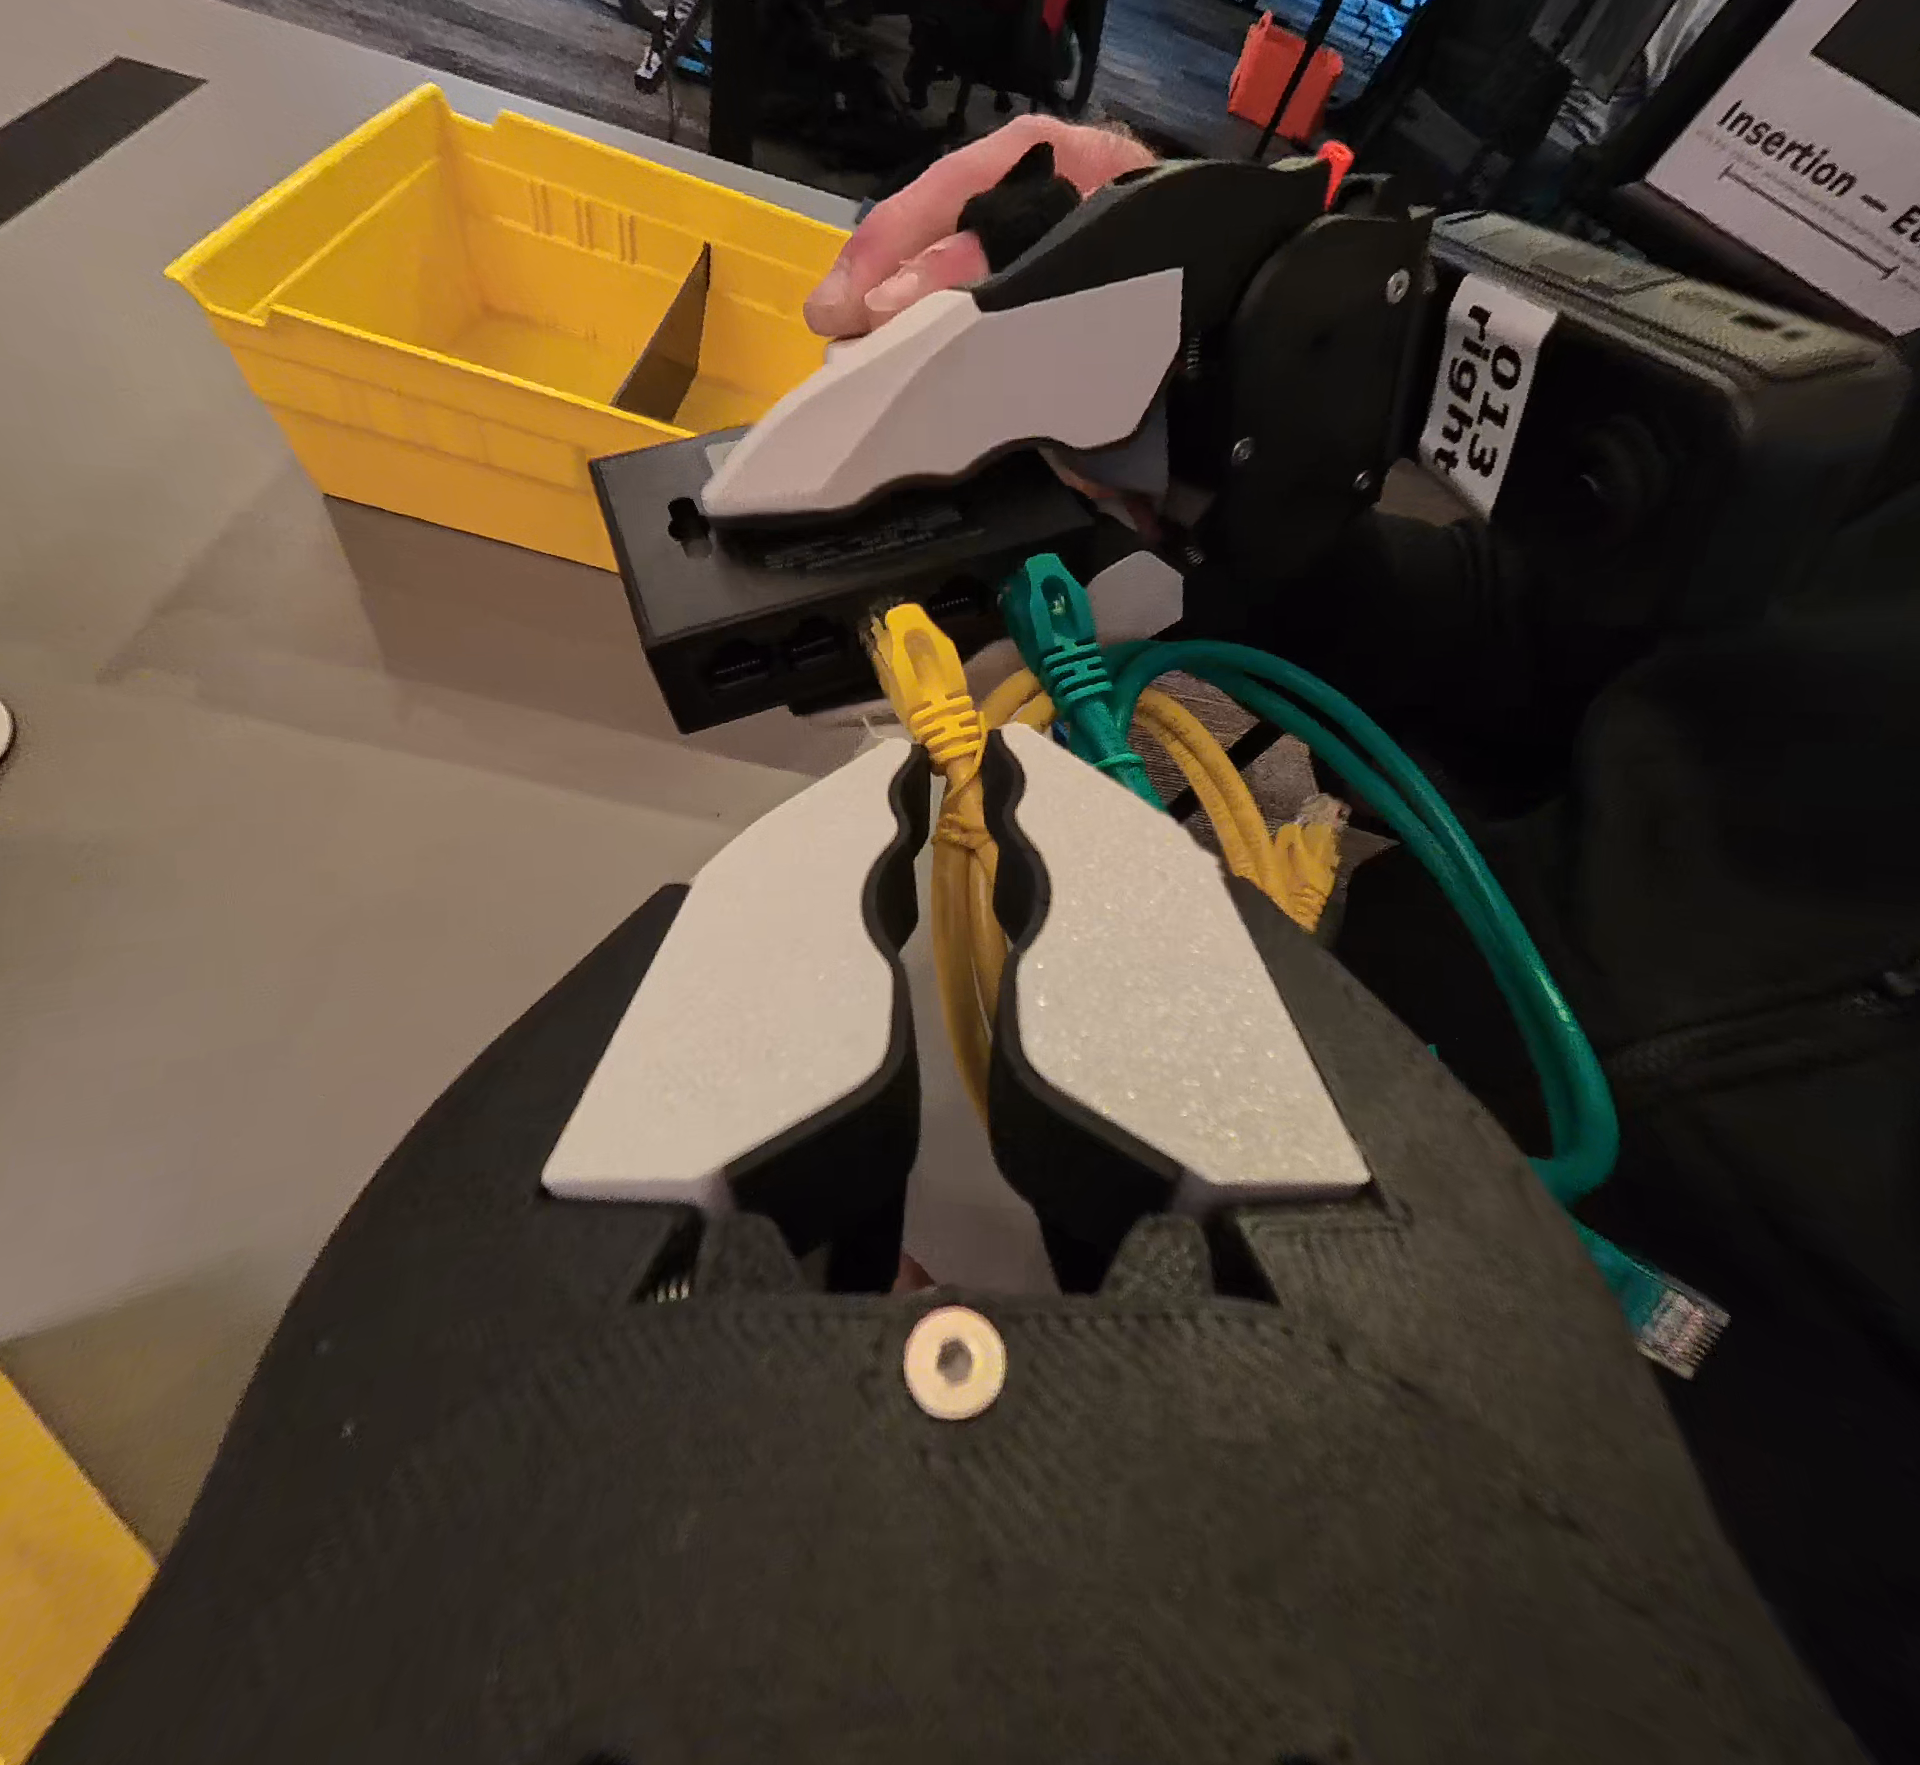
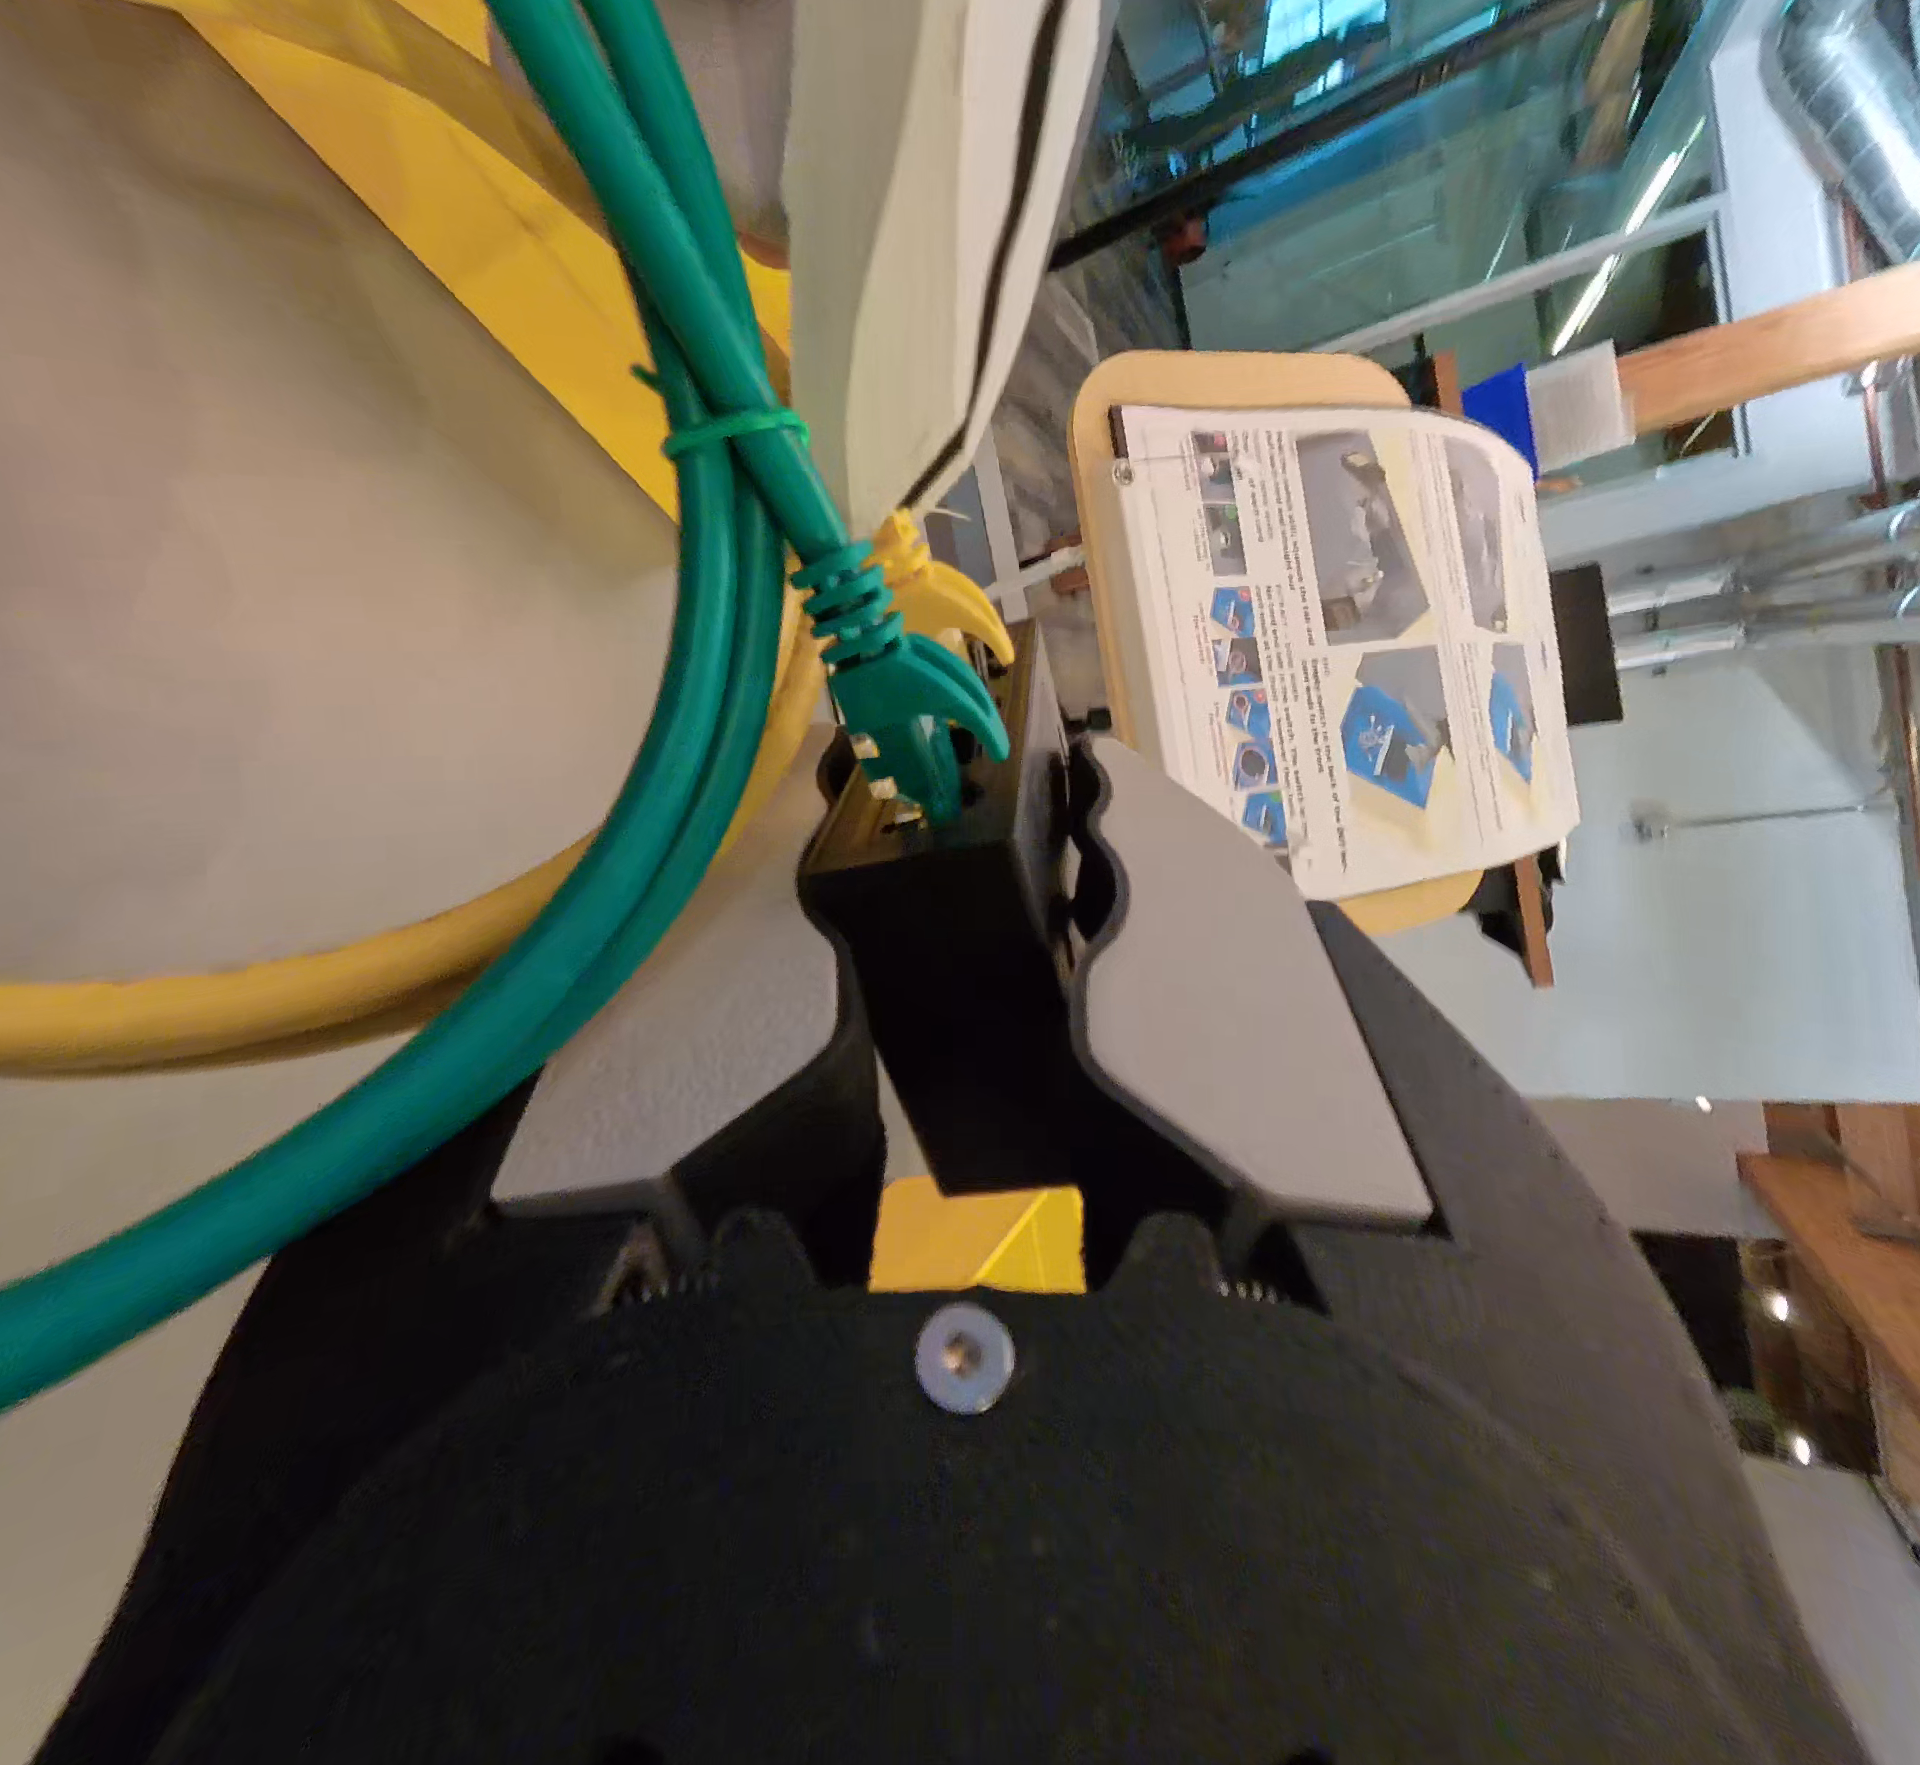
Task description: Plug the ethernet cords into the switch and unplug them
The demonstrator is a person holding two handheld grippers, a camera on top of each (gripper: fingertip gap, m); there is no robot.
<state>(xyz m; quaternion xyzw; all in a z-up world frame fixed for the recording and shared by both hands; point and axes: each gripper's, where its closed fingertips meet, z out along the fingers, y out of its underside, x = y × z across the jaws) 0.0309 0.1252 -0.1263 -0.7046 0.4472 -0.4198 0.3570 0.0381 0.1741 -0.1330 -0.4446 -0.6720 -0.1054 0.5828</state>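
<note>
Left gripper (image 1: 958,770) clamped on yellow cord (image 1: 940,707) at switch (image 1: 790,572) port face; right gripper (image 2: 961,884) clamping switch. Green cord (image 1: 1070,645) seated beside. Plugging or pulling: cannot tell; next needs straight travel along port axis.

A grey table (image 1: 260,832) carries the things. A yellow bin (image 1: 436,344) with a dark divider stands on it toward the far edge. A black strip (image 1: 83,126) lies flat on the surface near the far left corner, and a yellow patch (image 1: 52,1559) shows at the near left edge. Part of a small white round thing (image 1: 4,728) sits at the left edge.
</note>
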